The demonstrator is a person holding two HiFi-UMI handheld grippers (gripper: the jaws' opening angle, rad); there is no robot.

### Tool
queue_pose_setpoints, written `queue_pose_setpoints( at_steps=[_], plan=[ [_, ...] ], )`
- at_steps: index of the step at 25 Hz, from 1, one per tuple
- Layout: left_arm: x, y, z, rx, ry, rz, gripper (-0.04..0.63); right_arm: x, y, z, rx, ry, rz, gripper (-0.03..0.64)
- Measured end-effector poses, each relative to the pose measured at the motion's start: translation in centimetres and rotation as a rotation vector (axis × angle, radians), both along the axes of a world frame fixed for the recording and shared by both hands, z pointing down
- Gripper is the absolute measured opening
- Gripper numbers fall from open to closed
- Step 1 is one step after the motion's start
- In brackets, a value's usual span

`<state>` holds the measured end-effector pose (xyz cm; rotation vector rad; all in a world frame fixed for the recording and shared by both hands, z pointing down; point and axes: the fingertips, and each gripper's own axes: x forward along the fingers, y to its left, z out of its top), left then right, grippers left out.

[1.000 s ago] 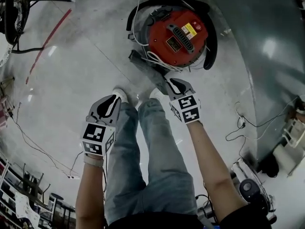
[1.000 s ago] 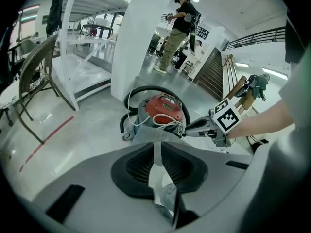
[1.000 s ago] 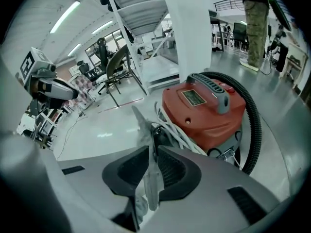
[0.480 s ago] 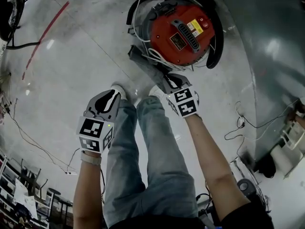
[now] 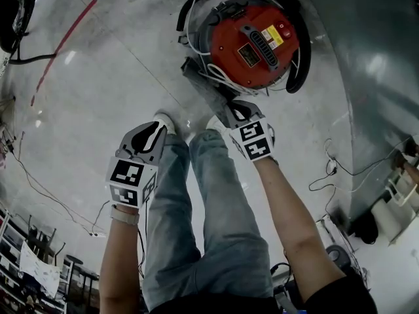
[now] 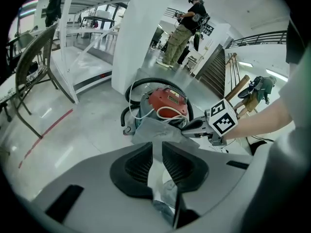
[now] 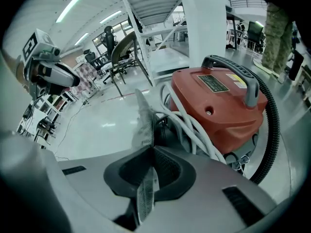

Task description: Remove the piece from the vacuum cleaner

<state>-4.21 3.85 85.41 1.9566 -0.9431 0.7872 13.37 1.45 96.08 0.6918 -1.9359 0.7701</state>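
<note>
Piece [image 5: 206, 91] (grey) gripped by right gripper [image 5: 230, 114]; label [image 5: 273, 36] unreadable.

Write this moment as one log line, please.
right gripper: shut on grey piece | left gripper: open, empty | vacuum cleaner: on floor

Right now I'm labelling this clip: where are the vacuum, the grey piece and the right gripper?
vacuum [image 5: 252, 41]: head view, on its red lid.
piece [image 5: 204, 90]: head view, midway along the grey strip.
right gripper [image 5: 231, 114]: head view, at its tips, clamped on the piece's near end.
</note>
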Motion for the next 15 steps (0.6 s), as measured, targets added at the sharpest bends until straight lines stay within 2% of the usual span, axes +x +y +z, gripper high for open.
queue_pose_setpoints(
  at_steps=[5,15],
  plan=[
    [-0.2,0.6,0.1,-0.006,-0.006,0.010,0.058,-1.6,1.0,-0.6,0.043,0.038,-0.072,0.043],
    [-0.4,1.6,0.4,-0.017,-0.003,0.010,0.058,-1.7,0.6,-0.7,0.077,0.077,-0.060,0.041]
  ],
)
